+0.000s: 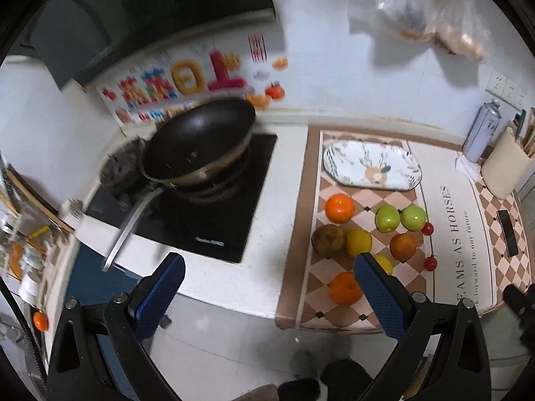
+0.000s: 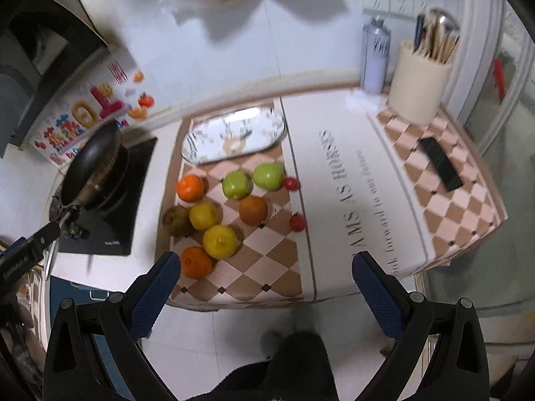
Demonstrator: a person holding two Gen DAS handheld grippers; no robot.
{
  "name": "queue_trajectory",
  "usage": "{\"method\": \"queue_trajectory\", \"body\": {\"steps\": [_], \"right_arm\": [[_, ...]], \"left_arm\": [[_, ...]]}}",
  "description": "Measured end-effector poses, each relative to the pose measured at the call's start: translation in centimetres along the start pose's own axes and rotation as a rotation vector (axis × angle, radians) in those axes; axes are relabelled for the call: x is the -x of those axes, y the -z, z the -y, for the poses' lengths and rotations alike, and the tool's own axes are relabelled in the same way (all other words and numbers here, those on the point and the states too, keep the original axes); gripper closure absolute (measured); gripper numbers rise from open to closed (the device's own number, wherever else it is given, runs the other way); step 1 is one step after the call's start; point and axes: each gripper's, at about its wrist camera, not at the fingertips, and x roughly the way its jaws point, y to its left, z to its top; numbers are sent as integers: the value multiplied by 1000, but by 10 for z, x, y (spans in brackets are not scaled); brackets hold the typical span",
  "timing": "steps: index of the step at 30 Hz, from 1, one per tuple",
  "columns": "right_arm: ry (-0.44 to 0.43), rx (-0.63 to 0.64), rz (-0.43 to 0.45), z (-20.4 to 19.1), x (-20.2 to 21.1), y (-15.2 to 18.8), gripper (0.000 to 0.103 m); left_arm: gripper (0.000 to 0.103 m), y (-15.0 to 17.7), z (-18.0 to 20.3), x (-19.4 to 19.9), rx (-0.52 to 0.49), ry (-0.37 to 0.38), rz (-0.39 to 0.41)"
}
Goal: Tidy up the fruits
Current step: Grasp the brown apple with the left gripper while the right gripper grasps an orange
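We see both grippers, left gripper [image 1: 267, 287] and right gripper [image 2: 265, 284], spread wide and holding nothing above the counter edge, with the fruits [image 2: 220, 240] loose on the checkered mat [image 2: 267, 267] just before the empty patterned plate [image 2: 234, 133].

A brown-and-pink diamond-checked mat [image 2: 254, 267] bears orange citrus [image 2: 196, 262], yellow lemons [image 2: 220, 241], green apples [image 2: 235, 184] and red cherry tomatoes [image 2: 297, 222]; the white oval plate [image 2: 214, 152] shows leaf prints.
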Motion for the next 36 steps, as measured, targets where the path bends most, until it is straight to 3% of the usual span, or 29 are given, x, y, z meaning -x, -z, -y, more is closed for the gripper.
{"method": "queue_trajectory", "body": {"steps": [6,8,13,17,26,27,29,30,33,36], "right_arm": [[-103,-64,-141,8,-94,-29,1],[-136,-88,-189,9,-126,-39,4],[-170,-123,-310,12,-208,-60,16],[-186,-145,-386,12,-245,-64,17],[-222,-179,-479,8,-290,-65,27],[-226,-178,-482,6,-293,-66,28],[-232,-171,-490,2,-298,-67,34],[-226,-164,-494,-1,-300,-67,34],[-195,-129,-497,-7,-302,-69,44],[-189,-116,-498,-10,-304,-70,45]], "left_arm": [[0,-22,19,-85,3,19,-175],[0,-27,24,-123,23,60,-279],[17,-29,34,-202,126,159,-503],[19,-29,43,-251,196,200,-624],[19,-19,72,-295,207,244,-730],[21,-19,74,-295,213,249,-725],[38,-18,76,-293,217,268,-714],[41,-17,79,-292,206,267,-720],[42,-13,85,-284,164,263,-705],[40,-10,90,-276,132,240,-681]]}}
